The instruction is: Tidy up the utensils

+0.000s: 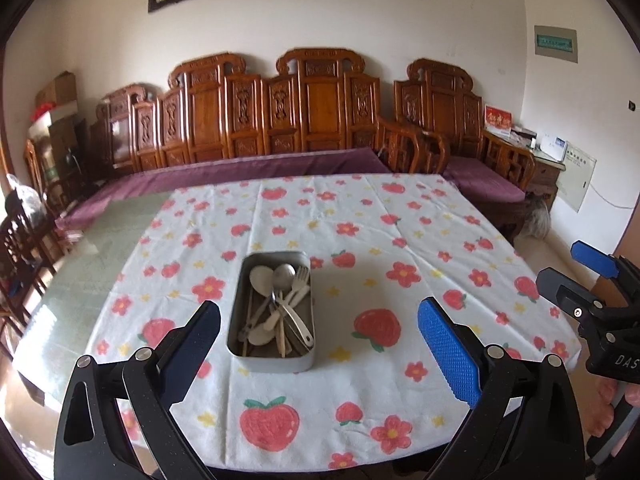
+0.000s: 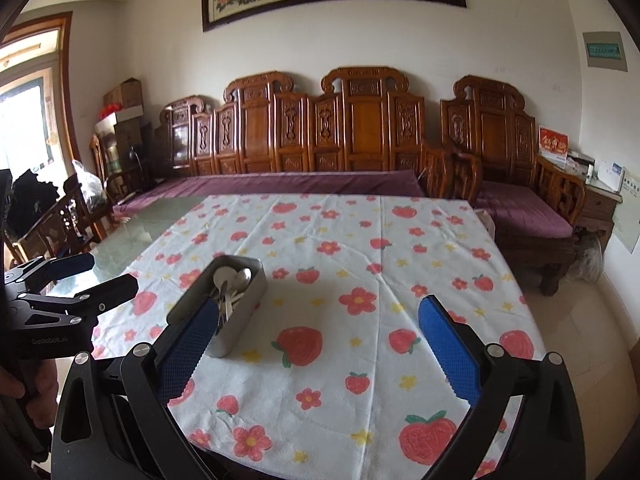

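Looking along the left wrist view, saw the left tool [image 1: 319,306] released, both pads spread wide and nothing between them. Found the metal tin [image 1: 272,360] further ahead on the flowered cloth [image 1: 340,400], standing lengthwise away from the camera, touched by neither pad. Found inside it a heap of utensils [image 1: 280,312]: a pale spoon [image 1: 260,278] and a steel spoon [image 1: 284,274] with bowls at the far end, a fork [image 1: 303,278] just beside them, more handles crossed below, too tangled to tell apart. Noticed the right tool [image 1: 562,262] at the right edge, also released and empty, well apart from the metal tin. Saw bare glass of the worktop [image 1: 100,248] left of the cloth and a carved wooden sofa [image 1: 312,108] behind.

Turning to the right wrist view, saw the right tool [image 2: 319,303] with pads wide apart, holding nothing, only cloth between them. Found the metal tin [image 2: 248,296] to the left, partly hidden behind the left pad; could not tell whether pad and tin touched. Saw the left tool [image 2: 109,269] at the left edge, spread and empty, its handle gripped by a hand [image 2: 16,390].
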Demonstrator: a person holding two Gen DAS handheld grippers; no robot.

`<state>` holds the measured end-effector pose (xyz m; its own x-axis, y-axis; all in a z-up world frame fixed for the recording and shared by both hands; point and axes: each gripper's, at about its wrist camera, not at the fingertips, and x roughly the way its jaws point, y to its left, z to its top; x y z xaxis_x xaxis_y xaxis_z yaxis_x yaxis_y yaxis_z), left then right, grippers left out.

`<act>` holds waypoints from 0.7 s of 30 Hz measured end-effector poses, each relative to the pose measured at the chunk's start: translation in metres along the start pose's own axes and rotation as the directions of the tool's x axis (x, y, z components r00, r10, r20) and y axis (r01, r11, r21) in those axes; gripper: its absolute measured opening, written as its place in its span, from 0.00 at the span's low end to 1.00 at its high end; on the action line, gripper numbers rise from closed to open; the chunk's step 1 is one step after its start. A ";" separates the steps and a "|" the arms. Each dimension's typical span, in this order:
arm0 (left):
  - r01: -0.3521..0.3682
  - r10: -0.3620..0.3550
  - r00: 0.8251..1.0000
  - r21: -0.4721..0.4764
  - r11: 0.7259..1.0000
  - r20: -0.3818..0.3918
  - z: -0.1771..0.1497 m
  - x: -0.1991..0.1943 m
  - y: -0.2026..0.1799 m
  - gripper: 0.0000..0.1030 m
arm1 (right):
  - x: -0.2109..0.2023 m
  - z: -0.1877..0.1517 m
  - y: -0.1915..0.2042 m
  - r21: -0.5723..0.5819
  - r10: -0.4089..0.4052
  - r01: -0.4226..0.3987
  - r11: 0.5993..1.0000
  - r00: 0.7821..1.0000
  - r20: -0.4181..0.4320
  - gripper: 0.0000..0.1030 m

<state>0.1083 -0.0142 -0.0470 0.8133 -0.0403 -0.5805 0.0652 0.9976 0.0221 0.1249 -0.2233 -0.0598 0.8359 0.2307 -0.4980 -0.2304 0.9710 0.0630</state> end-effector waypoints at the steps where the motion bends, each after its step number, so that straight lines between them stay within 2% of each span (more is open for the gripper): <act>1: 0.002 -0.002 1.000 0.002 1.000 0.015 0.002 -0.007 -0.001 0.93 | -0.005 0.002 0.000 -0.001 -0.002 0.002 1.000 1.000 0.011 0.98; 13: -0.010 0.012 0.989 -0.014 1.000 0.145 0.011 -0.075 -0.007 0.93 | -0.072 0.014 0.006 -0.018 -0.021 0.024 1.000 0.988 0.154 0.98; 21: -0.016 0.021 0.982 -0.031 0.999 0.187 0.009 -0.093 -0.008 0.93 | -0.084 0.016 0.007 -0.013 -0.015 0.018 1.000 0.984 0.175 0.98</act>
<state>0.0373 -0.0193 0.0139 0.9084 -0.0286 -0.4172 0.0344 0.9994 0.0065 0.0614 -0.2349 -0.0040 0.9137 0.2230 -0.3399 -0.2219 0.9741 0.0425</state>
